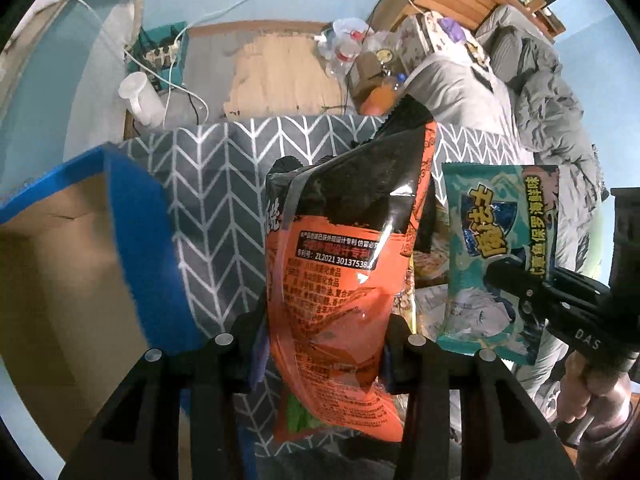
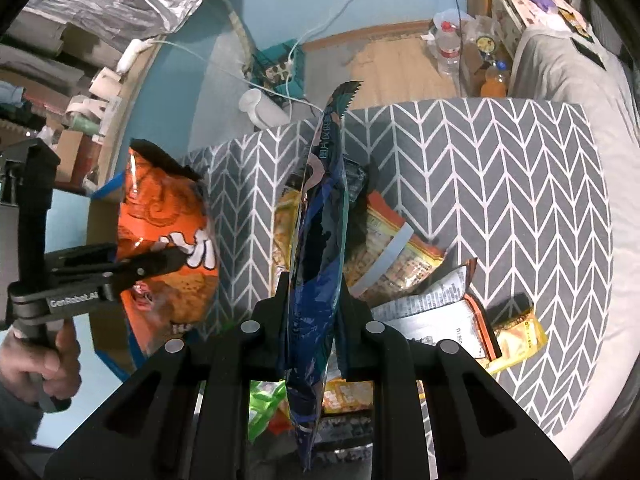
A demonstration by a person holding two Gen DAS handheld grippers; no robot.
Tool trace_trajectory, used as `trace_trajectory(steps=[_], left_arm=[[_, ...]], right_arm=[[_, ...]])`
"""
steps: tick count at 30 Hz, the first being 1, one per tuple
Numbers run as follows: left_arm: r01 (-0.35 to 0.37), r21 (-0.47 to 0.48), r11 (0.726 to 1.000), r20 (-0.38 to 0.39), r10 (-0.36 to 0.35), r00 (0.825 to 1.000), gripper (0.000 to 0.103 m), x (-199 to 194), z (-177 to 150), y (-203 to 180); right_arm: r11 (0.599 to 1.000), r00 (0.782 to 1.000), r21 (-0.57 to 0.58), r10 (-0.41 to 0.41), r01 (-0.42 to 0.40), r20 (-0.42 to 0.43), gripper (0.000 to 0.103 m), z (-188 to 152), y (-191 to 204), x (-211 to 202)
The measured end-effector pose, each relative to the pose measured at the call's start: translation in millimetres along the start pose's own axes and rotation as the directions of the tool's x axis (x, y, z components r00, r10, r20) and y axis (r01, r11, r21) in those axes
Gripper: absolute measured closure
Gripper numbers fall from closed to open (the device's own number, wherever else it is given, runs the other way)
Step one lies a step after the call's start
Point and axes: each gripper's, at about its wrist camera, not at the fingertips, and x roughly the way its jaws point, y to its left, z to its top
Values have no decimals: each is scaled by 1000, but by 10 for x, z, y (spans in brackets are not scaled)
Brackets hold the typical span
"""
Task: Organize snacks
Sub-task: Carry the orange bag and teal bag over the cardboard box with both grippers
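An orange and black snack bag point(image 1: 340, 264) hangs upright above the table, and my left gripper point(image 1: 328, 332) is shut on its lower half. The right wrist view shows that bag point(image 2: 160, 208) at the left, with the left gripper point(image 2: 160, 264) across it. My right gripper point(image 2: 314, 292) is shut on a teal and blue snack packet point(image 2: 320, 208), seen edge-on and lifted over the snack pile. In the left wrist view the teal packet point(image 1: 496, 216) hangs at the right, with the right gripper point(image 1: 516, 276) clamped on it.
An open cardboard box with a blue rim point(image 1: 132, 184) stands at the table's left end. On the grey chevron tablecloth point(image 2: 500, 184) lie a yellow-orange bag point(image 2: 384, 256), a black and white bag point(image 2: 440, 312) and a small yellow packet point(image 2: 516, 332). A bed and floor clutter lie beyond.
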Motion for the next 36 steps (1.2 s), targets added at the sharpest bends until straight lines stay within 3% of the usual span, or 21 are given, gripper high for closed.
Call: trace_trajectory(steps=[8, 19, 36], left_arm=[[13, -18, 1000, 43, -12, 999, 59, -333, -135, 206], [30, -81, 996, 96, -22, 995, 59, -771, -382, 597], [4, -237, 971, 116, 24, 993, 59, -987, -808, 1456]], right_arm=[[999, 1000, -32, 16, -16, 8, 85, 65, 299, -125], [987, 996, -128, 94, -94, -3, 85, 172, 1013, -127], [940, 972, -254, 203, -226, -115, 85, 120, 2106, 384]])
